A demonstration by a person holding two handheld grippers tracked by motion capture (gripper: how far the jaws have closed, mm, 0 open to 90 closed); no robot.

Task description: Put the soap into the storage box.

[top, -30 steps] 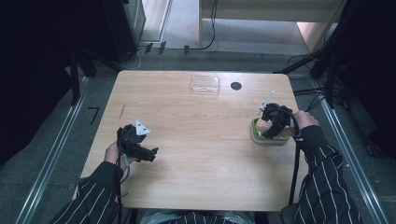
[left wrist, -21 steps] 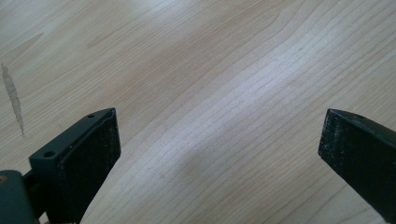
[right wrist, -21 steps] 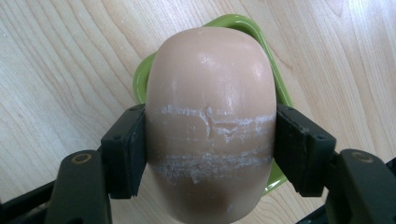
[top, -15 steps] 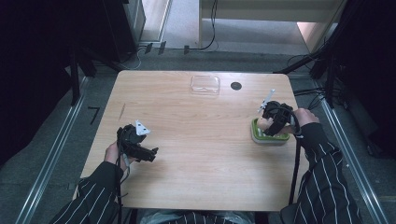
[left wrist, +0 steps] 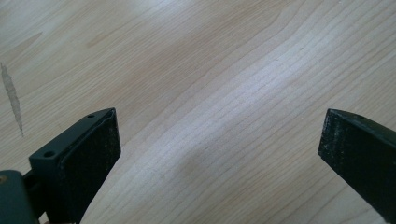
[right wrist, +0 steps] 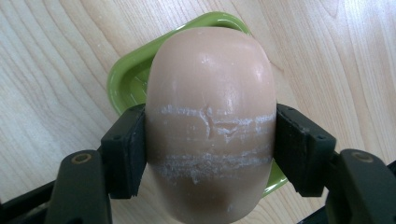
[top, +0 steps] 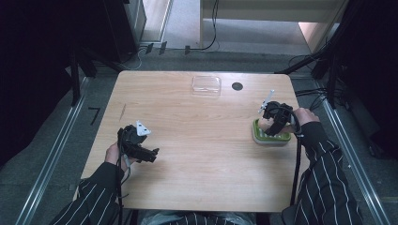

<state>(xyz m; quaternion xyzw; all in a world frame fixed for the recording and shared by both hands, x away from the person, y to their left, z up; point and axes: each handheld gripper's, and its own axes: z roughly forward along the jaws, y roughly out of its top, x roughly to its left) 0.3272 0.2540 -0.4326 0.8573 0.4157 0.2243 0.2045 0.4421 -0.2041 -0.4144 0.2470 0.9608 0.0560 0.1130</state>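
Observation:
A beige oval bar of soap fills the right gripper view, clamped at both sides by my right gripper. White scuff lines cross its middle. It hangs just over a green soap dish, whose rim shows behind it. From the high view the green dish sits near the table's right edge, with my right gripper over it. My left gripper rests at the table's left, open, jaws wide apart above bare wood with nothing between them.
A clear plastic lid or box lies at the far middle of the wooden table, next to a small dark round hole. Cables trail on the floor beyond the far edge and at the right.
The right gripper with the soap has stayed over the green dish, shifting only slightly. The left gripper has not moved noticeably.

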